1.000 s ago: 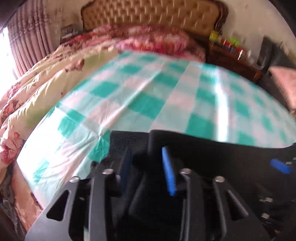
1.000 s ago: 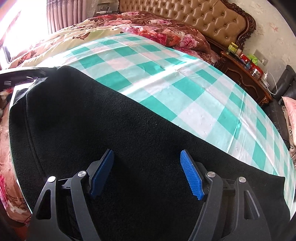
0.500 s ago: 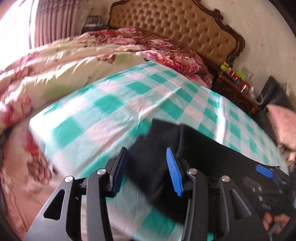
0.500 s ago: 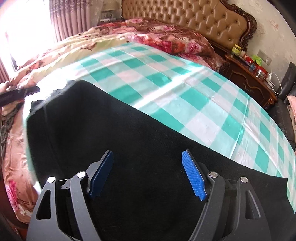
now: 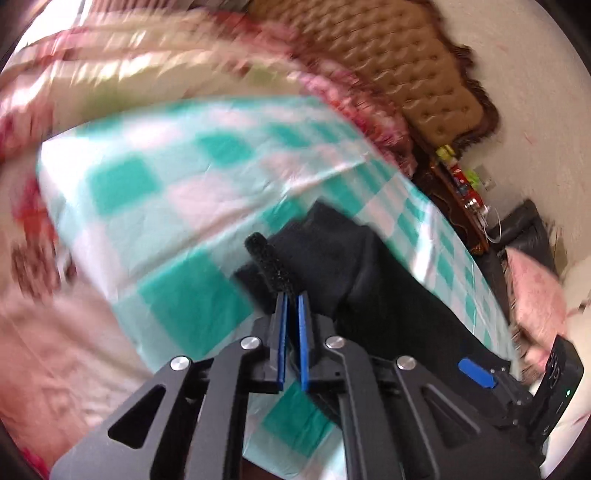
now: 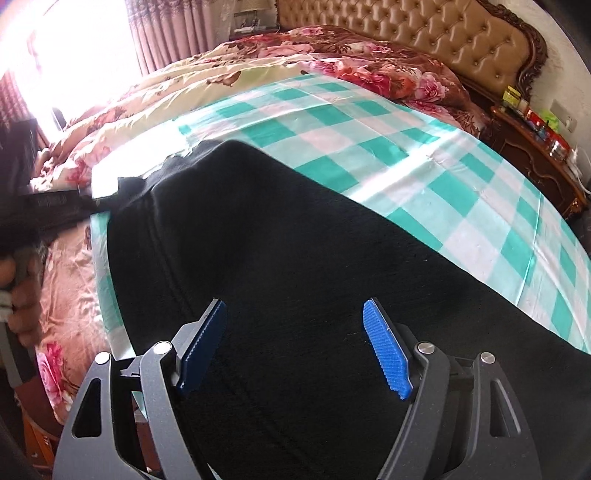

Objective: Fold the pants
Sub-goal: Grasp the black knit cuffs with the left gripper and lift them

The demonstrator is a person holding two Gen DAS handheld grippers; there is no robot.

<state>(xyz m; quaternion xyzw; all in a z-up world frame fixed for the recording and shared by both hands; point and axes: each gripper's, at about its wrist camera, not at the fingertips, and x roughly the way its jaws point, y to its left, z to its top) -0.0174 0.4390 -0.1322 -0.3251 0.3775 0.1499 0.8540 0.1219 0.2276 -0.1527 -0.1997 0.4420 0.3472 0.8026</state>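
Black pants (image 6: 295,240) lie spread on a green and white checked sheet (image 6: 406,166). In the left wrist view my left gripper (image 5: 291,295) is shut on the pants' (image 5: 369,277) corner, and a ridge of black cloth sticks up between the blue pads. The corner is raised a little off the checked sheet (image 5: 147,221). My right gripper (image 6: 295,314) hovers open over the middle of the pants, with only flat cloth below its blue fingertips (image 6: 384,354). Its blue pad (image 5: 476,373) also shows at the lower right of the left wrist view.
A floral quilt (image 6: 258,66) is bunched along the far side of the bed below a tufted headboard (image 6: 424,33). A wooden nightstand (image 6: 535,158) with small items stands at the right. A person's hand (image 6: 18,288) shows at the left edge.
My left gripper moved to the pants' corner, rolled, and shut on the cloth edge. The right gripper stayed open and shifted slightly over the pants.
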